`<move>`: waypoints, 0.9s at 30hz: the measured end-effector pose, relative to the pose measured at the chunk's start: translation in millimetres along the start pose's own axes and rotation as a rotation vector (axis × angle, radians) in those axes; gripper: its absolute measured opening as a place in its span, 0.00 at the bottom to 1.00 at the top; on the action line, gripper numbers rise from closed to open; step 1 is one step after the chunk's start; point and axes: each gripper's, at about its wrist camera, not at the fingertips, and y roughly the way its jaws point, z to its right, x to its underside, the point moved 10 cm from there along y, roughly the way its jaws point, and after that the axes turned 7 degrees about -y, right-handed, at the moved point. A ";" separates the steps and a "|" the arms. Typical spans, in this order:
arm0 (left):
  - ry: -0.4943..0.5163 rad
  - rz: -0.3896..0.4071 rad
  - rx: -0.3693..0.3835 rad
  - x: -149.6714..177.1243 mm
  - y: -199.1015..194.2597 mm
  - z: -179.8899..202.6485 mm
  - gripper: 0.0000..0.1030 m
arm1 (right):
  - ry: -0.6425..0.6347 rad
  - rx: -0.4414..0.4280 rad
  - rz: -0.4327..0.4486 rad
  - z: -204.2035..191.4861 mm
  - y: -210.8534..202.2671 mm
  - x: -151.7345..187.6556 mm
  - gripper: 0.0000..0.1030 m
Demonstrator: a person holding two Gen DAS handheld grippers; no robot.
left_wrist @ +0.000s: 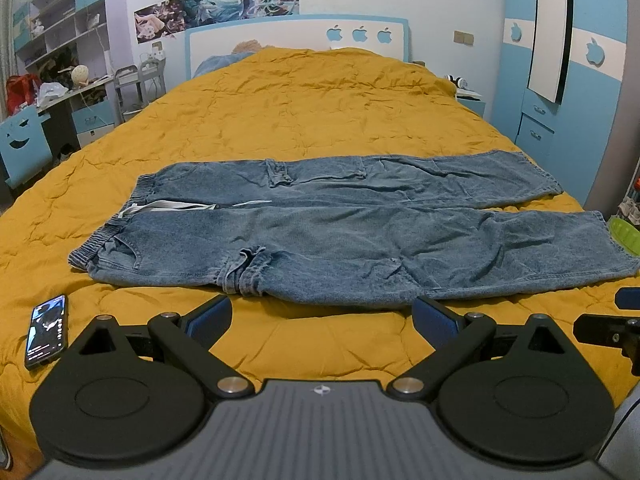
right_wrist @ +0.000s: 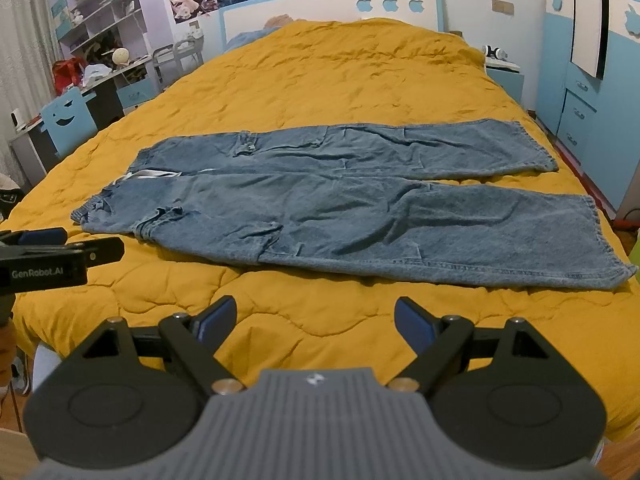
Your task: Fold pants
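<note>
Blue denim pants (left_wrist: 328, 224) lie flat and unfolded across the yellow quilt (left_wrist: 304, 108), waistband at the left, both legs running right. They also show in the right wrist view (right_wrist: 340, 204). My left gripper (left_wrist: 322, 314) is open and empty, just short of the pants' near edge. My right gripper (right_wrist: 316, 318) is open and empty, hovering over the quilt (right_wrist: 320, 72) in front of the near leg. The left gripper's side shows at the left edge of the right wrist view (right_wrist: 60, 254).
A phone (left_wrist: 47, 332) lies on the quilt at the near left. A desk and shelves (left_wrist: 60, 72) stand left of the bed, a blue wardrobe (left_wrist: 576, 80) and nightstand (left_wrist: 470, 100) right. A green object (left_wrist: 626, 234) sits at the bed's right edge.
</note>
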 end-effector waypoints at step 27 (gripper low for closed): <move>-0.001 -0.002 0.001 -0.4 -0.2 1.2 1.00 | -0.004 -0.004 -0.004 -0.5 0.3 0.1 0.80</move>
